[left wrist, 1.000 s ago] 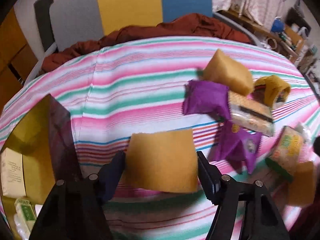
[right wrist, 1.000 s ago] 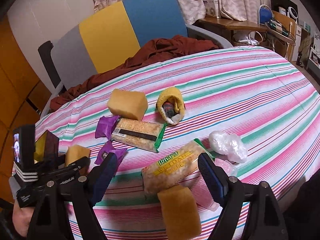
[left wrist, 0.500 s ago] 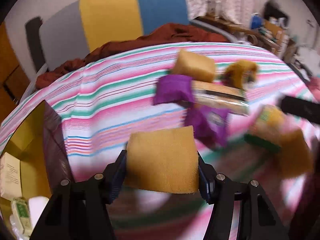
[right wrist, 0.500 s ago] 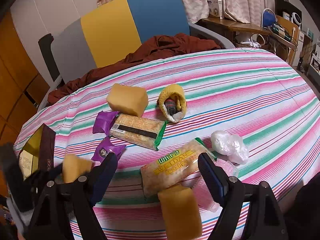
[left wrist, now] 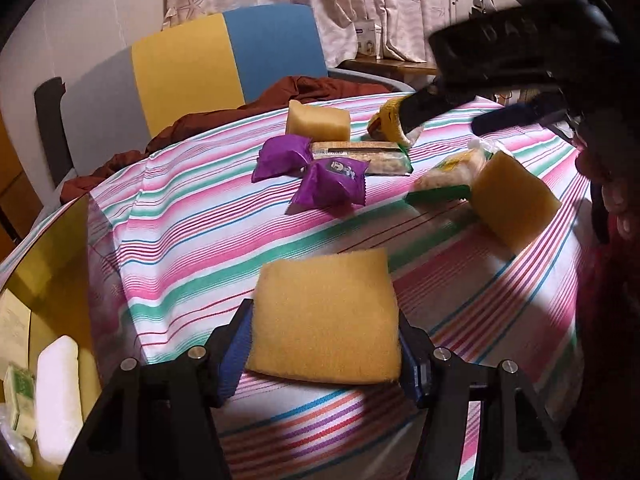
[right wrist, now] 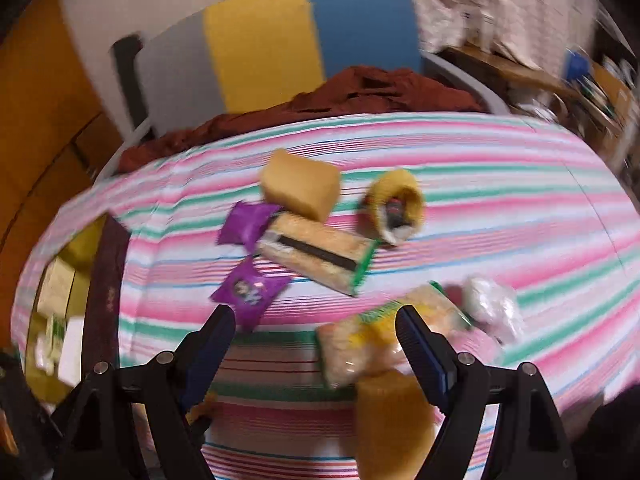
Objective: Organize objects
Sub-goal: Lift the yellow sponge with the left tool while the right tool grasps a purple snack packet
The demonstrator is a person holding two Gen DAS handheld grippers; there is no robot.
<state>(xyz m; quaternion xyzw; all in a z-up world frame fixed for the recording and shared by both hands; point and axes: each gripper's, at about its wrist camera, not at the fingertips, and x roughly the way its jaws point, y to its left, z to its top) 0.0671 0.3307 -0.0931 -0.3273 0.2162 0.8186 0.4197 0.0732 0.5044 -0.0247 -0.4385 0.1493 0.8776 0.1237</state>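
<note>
My left gripper [left wrist: 326, 346] is shut on a flat yellow sponge [left wrist: 326, 318], held just above the striped tablecloth [left wrist: 192, 240] near its front edge. Beyond it lie a second sponge [left wrist: 318, 120], a third sponge [left wrist: 514, 200], two purple packets [left wrist: 334, 186], a cracker packet [left wrist: 360, 156] and a yellow-green packet [left wrist: 448, 176]. My right gripper [right wrist: 316, 340] is open over the cloth. The yellow-green packet [right wrist: 384, 340] lies under its right finger, ungripped, with a sponge [right wrist: 392, 420] below it. The right wrist view is blurred.
A gold box [left wrist: 44, 264] stands open at the table's left edge, holding a white bar [left wrist: 56, 396] and small packs. A yellow roll [right wrist: 396, 204] and a white plastic bundle [right wrist: 492, 308] lie to the right. A chair [right wrist: 256, 40] with brown cloth stands behind the table.
My left gripper has carried the sponge sideways and rolled, so the pile now lies ahead and the right gripper shows at upper right. The right gripper has rolled a little and stays open.
</note>
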